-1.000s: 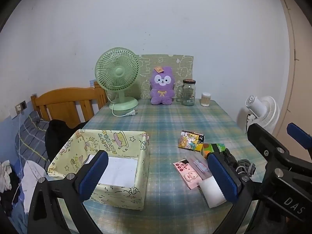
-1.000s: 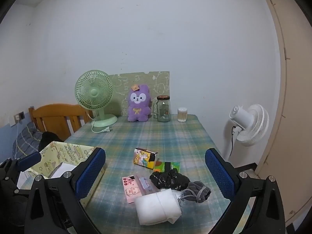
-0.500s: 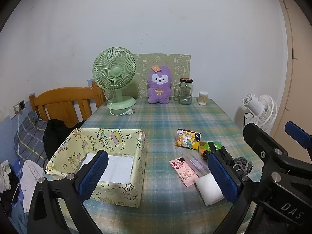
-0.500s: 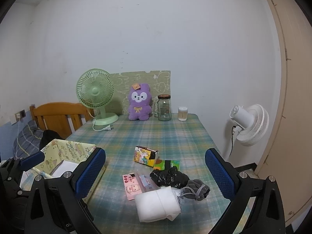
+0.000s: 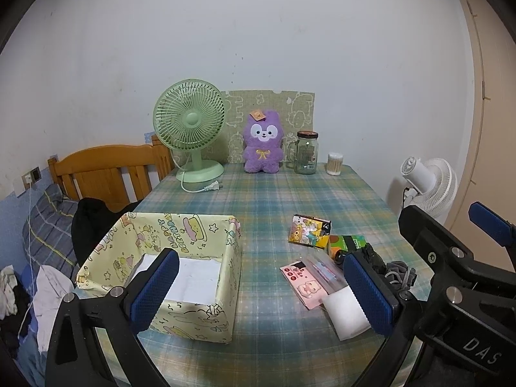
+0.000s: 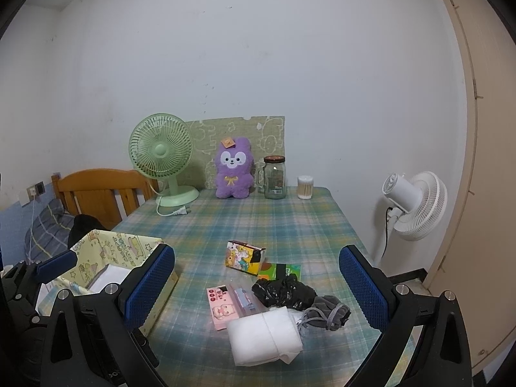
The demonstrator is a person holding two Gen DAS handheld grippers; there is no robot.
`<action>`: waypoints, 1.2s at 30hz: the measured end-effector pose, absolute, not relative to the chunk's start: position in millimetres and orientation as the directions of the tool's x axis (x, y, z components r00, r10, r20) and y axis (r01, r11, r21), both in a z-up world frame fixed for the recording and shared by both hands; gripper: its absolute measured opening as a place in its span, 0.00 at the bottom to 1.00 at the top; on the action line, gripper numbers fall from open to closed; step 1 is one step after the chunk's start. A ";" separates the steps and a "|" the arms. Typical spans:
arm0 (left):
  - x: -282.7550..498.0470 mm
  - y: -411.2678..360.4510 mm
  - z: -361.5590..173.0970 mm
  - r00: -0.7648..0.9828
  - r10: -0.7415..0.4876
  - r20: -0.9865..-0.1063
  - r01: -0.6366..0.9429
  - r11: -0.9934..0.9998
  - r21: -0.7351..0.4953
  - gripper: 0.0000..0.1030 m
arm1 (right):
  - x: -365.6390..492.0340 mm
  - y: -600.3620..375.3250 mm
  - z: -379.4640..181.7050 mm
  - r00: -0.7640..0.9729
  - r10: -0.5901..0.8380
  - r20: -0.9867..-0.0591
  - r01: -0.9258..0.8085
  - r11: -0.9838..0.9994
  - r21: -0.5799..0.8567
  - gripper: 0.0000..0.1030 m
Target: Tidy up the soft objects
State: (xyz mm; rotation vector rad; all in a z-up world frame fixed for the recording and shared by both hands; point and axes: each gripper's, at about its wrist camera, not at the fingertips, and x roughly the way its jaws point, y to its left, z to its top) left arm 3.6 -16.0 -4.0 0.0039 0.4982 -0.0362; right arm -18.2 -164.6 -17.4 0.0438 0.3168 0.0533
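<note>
right claw [image 6: 254, 285] wide, empty | white folded cloth [image 6: 266, 335] just below-ahead, long axis crosswise | left claw [image 5: 258, 290] wide, nearer fabric box [image 5: 200, 225]

white folded cloth [image 5: 346, 312] partly behind tool finger, jar [image 6: 275, 177] label unreadable — too small

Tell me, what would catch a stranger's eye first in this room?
Probably the purple plush toy sitting upright at the table's far edge, between a mint-green desk fan and a glass jar. Nearer, a yellow cartoon-print box stands open on the left of the plaid tablecloth, with a jumble of small things to its right: a folded white cloth, a black bundle and a grey pouch. Blue-padded fingers frame both views.
</note>
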 end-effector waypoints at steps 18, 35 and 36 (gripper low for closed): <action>-0.7 -16.4 -1.1 0.894 -0.007 -0.447 0.010 1.000 0.005 0.98 | -16.0 -166.4 -18.9 0.944 0.079 -0.321 -0.056 0.995 0.081 1.00; -1.6 -19.0 -2.1 0.890 -0.022 -0.456 0.021 1.000 -0.007 0.96 | -19.1 -167.4 -17.5 0.949 0.064 -0.308 -0.044 0.996 0.073 1.00; -1.4 -19.3 -1.9 0.890 -0.021 -0.456 0.021 1.000 -0.005 0.96 | -19.3 -167.7 -17.2 0.950 0.065 -0.306 -0.044 0.996 0.073 1.00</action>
